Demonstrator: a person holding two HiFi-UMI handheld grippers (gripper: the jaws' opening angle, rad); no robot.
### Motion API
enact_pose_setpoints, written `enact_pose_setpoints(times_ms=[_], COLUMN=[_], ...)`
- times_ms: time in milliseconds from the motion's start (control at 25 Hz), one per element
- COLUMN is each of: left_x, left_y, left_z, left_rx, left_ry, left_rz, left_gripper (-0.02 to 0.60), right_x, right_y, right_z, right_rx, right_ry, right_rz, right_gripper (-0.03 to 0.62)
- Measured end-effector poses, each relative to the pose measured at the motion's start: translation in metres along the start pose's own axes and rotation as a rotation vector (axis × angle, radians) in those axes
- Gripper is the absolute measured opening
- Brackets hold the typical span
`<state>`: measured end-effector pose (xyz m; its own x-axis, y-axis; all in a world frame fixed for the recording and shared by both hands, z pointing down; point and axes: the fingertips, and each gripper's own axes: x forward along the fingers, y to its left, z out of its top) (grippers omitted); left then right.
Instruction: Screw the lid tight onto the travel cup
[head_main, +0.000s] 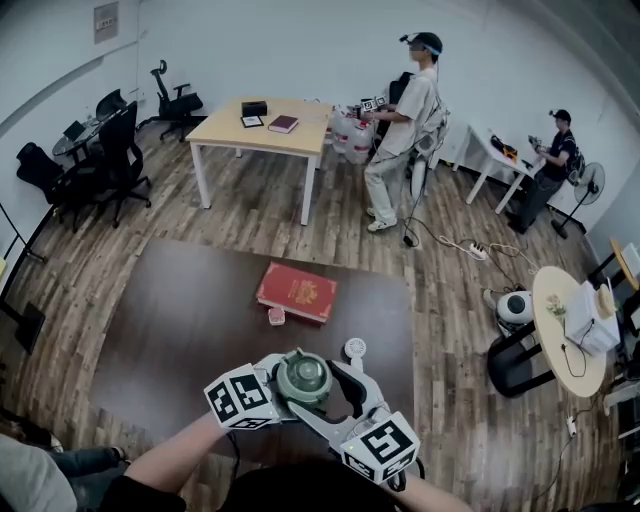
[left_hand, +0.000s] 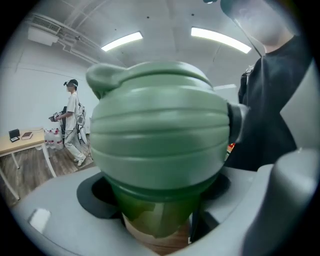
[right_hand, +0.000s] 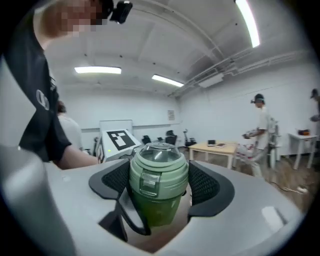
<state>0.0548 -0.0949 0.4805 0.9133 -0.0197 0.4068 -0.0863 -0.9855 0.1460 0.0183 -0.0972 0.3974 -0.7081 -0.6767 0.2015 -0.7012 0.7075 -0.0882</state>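
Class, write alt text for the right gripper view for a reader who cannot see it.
The right gripper's dark ribbed pads clasp the pale green, clear-topped lid of a translucent green travel cup. Behind stand a black-and-white marker cube, a wooden table and a standing person.

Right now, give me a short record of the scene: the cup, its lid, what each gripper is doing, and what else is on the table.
cup: green, upright, between both grippers at the table's near edge
lid: on the cup; tightness cannot be told
left gripper: shut on the cup's body, below the lid
right gripper: pads against the lid's sides
table: dark brown
book: red, lying flat mid-table, apart from the cup
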Motion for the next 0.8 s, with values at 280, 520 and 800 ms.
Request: enact_pose_setpoints(times_ms=[280,520,800], left_x=[0.0,-0.003,0.005], left_y=[0.003,-0.006,-0.033], left_z=[0.003,0.016,0.021], left_rx=[-0.015,-0.004,0.033], left_ry=[-0.019,-0.053,-0.039], left_rz=[0.01,-0.03,-0.109], left_gripper=[0.419,0.419,0.419], right_x=[0.003,-0.019,-0.032], right_y=[-0.001,0.009,0.006], right_z=[0.002,0.024,0.009], right_rx=[0.04,-0.081,-0.031], right_ry=[0.037,-0.137,-0.082], right_rz=[-0.135,0.32,0.785], right_gripper=[0.385,0.437,0.426])
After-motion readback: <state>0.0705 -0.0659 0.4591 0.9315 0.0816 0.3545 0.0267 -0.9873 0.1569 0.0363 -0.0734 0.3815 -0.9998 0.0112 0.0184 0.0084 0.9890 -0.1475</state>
